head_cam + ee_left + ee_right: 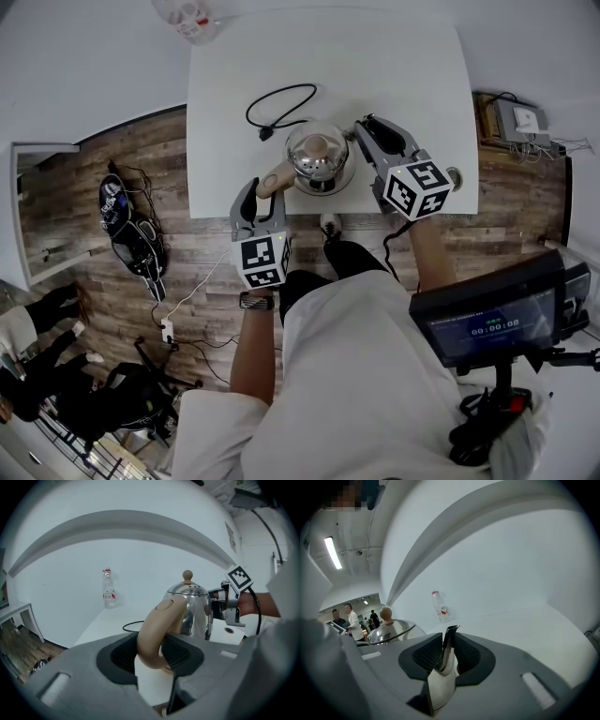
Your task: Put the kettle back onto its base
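L gripper pinches the smooth, curvy tan handle. R gripper pinches the thin, shiny metal spout of the round kettle.

Left gripper and right gripper reach forward, jaws clamped on the kettle.

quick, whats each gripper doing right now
Left gripper: shut on the kettle handle.
Right gripper: shut on the kettle spout.
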A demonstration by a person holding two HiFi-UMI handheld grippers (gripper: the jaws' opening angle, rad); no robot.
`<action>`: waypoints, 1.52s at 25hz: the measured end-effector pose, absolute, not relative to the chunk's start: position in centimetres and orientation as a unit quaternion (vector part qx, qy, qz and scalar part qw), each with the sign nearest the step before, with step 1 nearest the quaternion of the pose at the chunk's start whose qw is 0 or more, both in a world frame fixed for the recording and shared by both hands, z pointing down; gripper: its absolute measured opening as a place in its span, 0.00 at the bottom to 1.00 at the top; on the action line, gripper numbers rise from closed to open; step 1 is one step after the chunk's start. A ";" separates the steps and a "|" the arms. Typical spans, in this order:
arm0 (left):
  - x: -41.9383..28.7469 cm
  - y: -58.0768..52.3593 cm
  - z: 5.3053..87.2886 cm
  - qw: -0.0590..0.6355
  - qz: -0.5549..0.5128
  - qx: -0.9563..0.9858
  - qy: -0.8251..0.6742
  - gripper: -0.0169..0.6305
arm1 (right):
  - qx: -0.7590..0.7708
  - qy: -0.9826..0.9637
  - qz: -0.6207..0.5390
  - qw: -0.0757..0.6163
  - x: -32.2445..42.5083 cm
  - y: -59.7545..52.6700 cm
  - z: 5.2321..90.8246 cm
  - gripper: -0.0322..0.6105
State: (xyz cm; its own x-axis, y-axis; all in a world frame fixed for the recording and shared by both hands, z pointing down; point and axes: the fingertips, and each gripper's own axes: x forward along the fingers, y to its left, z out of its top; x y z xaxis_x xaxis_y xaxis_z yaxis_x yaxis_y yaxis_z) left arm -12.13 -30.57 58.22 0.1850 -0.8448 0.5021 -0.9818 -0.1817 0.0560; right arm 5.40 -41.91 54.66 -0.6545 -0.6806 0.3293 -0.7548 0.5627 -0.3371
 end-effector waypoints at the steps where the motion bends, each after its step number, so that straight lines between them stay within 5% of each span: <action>1: -12.0 -30.5 58.2 0.187 0.184 0.747 -0.611 0.27 | 0.407 -0.881 0.229 0.079 5.5 -41.8 54.7 0.18; 12: -11.7 -30.3 59.2 0.171 0.197 0.746 -0.613 0.27 | 0.409 -0.877 0.246 0.050 6.4 -41.1 55.5 0.18; 19: -12.6 -29.3 59.1 0.167 0.209 0.729 -0.630 0.27 | 0.452 -0.852 0.260 0.052 9.2 -40.4 56.0 0.29; 31: -13.2 -24.3 55.4 0.148 0.173 0.752 -0.619 0.27 | 0.493 -0.847 0.183 0.082 9.9 -31.9 50.1 0.15; 38: -11.9 -19.4 50.5 0.122 0.132 0.788 -0.589 0.21 | 0.503 -0.849 0.155 0.040 8.9 -25.0 43.8 0.12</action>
State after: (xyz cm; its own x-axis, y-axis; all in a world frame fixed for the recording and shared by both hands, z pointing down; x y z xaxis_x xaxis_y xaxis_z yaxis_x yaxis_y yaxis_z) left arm -11.87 -19.41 50.50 0.2714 -0.8964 0.3505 -0.9603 -0.2764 0.0367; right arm 8.87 -24.95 43.81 -0.4906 -0.8420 0.2245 -0.8669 0.4455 -0.2236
